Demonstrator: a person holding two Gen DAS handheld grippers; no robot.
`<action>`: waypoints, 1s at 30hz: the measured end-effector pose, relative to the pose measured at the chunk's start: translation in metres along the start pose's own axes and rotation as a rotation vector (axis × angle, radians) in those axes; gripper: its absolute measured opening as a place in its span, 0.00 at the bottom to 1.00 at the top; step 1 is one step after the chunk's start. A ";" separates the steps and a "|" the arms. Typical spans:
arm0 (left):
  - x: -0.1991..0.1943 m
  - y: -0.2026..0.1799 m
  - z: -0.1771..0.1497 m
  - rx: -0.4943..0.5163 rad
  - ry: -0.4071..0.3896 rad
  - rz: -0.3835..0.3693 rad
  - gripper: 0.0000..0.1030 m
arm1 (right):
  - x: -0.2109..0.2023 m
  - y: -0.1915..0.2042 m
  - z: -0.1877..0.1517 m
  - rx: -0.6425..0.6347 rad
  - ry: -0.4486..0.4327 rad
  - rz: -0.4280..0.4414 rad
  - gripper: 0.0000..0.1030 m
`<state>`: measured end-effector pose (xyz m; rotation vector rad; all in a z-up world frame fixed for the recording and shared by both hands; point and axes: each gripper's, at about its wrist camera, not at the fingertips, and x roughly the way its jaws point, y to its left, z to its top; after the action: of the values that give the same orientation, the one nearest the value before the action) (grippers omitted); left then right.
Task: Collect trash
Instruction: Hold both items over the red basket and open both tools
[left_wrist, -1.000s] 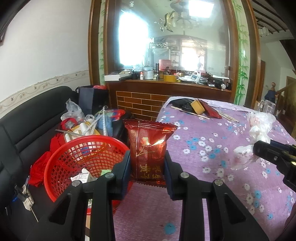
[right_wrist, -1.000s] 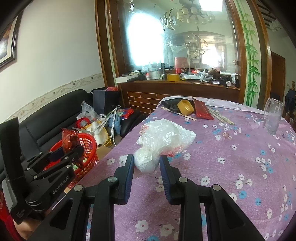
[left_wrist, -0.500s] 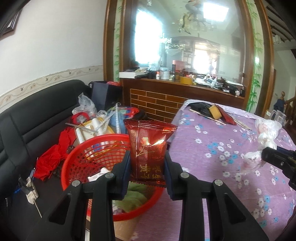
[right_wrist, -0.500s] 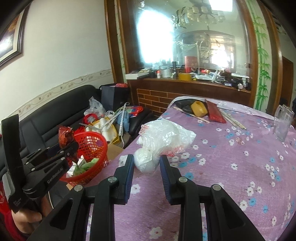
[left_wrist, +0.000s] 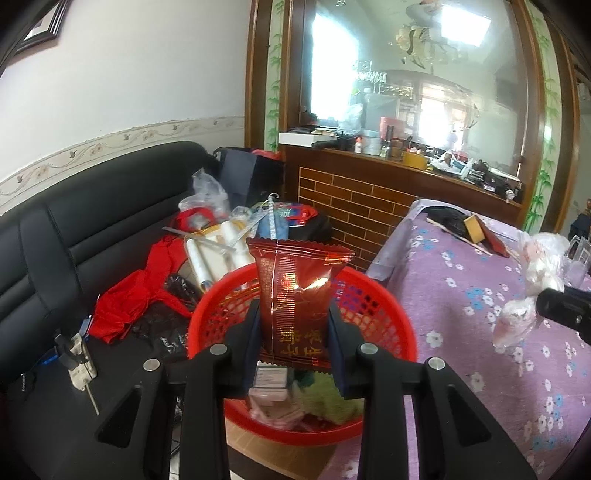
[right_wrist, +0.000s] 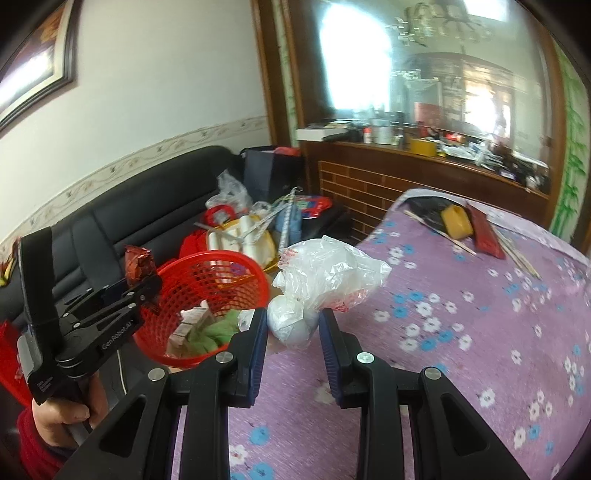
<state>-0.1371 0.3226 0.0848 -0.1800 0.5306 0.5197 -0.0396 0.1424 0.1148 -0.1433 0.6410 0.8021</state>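
Observation:
My left gripper (left_wrist: 293, 328) is shut on a red foil snack packet (left_wrist: 295, 299) and holds it upright above the red mesh basket (left_wrist: 391, 325). The basket holds a small carton, pink wrappers and something green. In the right wrist view the left gripper (right_wrist: 142, 284) holds the packet (right_wrist: 138, 262) at the basket's (right_wrist: 199, 273) left rim. My right gripper (right_wrist: 293, 325) is shut on a white plastic bag (right_wrist: 325, 277) with a round white lump at its bottom, over the table's left edge. The bag also shows in the left wrist view (left_wrist: 532, 291).
The table carries a purple flowered cloth (right_wrist: 461, 332). At its far end lie a yellow tape roll (right_wrist: 458, 221), a red sleeve (right_wrist: 487, 232) and chopsticks. A black sofa (left_wrist: 55, 258) on the left is piled with red cloth (left_wrist: 129, 295), rolls and bags.
Both grippers have moved left, off the table towards the basket. The snack packet now hangs over the basket's middle, and the white bag has come to the table's edge beside the basket.

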 end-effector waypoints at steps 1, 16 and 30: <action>0.000 0.002 0.000 0.000 0.003 0.002 0.30 | 0.004 0.005 0.003 -0.015 0.007 0.012 0.30; 0.010 0.011 -0.004 0.012 0.030 -0.001 0.30 | 0.072 0.053 0.031 -0.114 0.119 0.134 0.30; 0.026 0.024 -0.006 -0.007 0.070 -0.021 0.30 | 0.126 0.070 0.035 -0.210 0.265 0.154 0.31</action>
<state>-0.1329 0.3522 0.0650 -0.2108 0.5947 0.4956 -0.0069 0.2824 0.0778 -0.4007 0.8239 1.0082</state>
